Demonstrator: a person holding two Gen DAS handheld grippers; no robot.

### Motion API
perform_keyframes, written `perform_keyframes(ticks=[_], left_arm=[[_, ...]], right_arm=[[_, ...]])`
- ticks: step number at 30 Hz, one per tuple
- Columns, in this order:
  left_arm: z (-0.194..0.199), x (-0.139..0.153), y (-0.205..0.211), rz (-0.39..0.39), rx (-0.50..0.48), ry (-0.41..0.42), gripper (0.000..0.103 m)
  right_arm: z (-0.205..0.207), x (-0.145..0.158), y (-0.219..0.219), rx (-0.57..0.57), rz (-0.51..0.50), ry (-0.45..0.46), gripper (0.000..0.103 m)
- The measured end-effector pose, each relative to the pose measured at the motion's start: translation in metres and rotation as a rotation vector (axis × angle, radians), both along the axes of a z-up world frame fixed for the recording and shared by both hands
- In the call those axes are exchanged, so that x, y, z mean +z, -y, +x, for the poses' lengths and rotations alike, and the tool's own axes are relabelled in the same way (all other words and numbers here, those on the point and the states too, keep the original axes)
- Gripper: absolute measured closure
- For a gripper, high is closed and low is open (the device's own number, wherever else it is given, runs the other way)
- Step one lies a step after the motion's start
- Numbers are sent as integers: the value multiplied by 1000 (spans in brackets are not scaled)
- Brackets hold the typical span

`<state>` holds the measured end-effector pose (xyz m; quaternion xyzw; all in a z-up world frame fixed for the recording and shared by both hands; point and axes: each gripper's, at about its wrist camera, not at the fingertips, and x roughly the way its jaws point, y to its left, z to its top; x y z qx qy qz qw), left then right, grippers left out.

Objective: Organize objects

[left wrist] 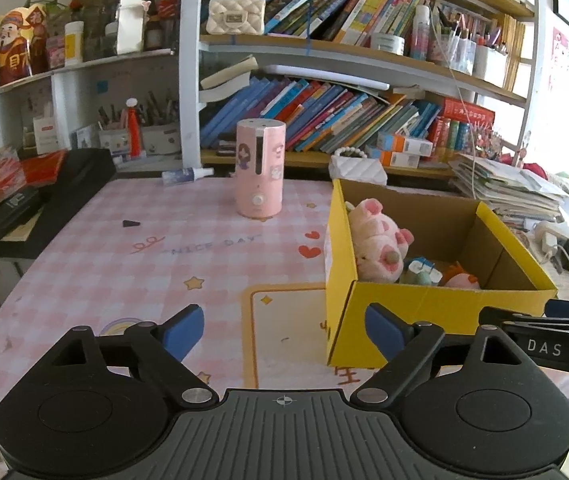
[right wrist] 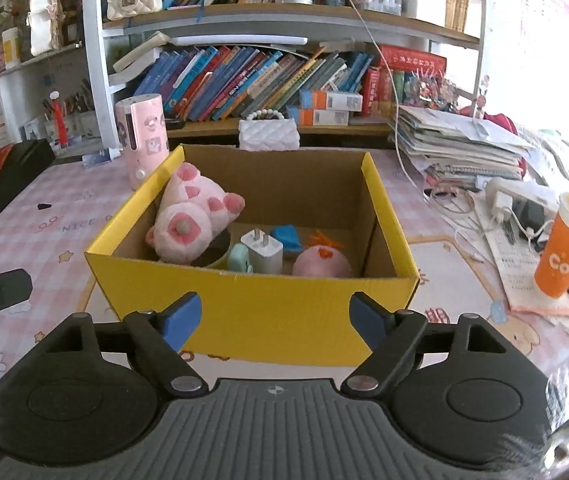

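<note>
The pink canister (left wrist: 260, 168) stands upright near the table's far edge, straight ahead of the wide-open, empty left gripper (left wrist: 284, 330), nearer than the equally wide right gripper (right wrist: 274, 318)

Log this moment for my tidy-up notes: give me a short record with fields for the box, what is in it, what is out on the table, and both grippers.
box: yellow cardboard box, open top, on the pink checked tablecloth
inside: pink plush pig, white charger, blue item, pink round toy, mint item
outside: pink cylinder upright left of the box; orange cup right of it
left gripper: open, empty
right gripper: open, empty, facing the box
</note>
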<state>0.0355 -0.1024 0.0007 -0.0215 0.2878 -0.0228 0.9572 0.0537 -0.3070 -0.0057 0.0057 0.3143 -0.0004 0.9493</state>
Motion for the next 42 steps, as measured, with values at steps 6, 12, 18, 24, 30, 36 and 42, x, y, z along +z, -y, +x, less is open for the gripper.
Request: perform_keyframes(ticks=[6,12,18,24,30,36,42], left_arm=[[-8,-2,-11,10,9,-10,10],[-16,-5,-24,13,27,-23,9],[-25,-11,-34,29,31,-43,6],[-34,-17,-43,38,28,-67,5],[-39,-24,-49,41,34,-85,4],[-41,-23,-52,46,28,-83,4],[-43,-24,-54,45,32,-86,4]], right_arm=[[-9,-1,-15,2,-11,-7,18],[-17,-2,-32,19,-31,-7,13],[-26,-4,-46,13,-38,-17,6],[-38,-13,-61,12,-50,-41,2],[-48,-21,-70,9,-59,-48,0],[-52,-24,-73,-9,-59,-49,0],[-53,-24,-76,-7,-62,-51,0]])
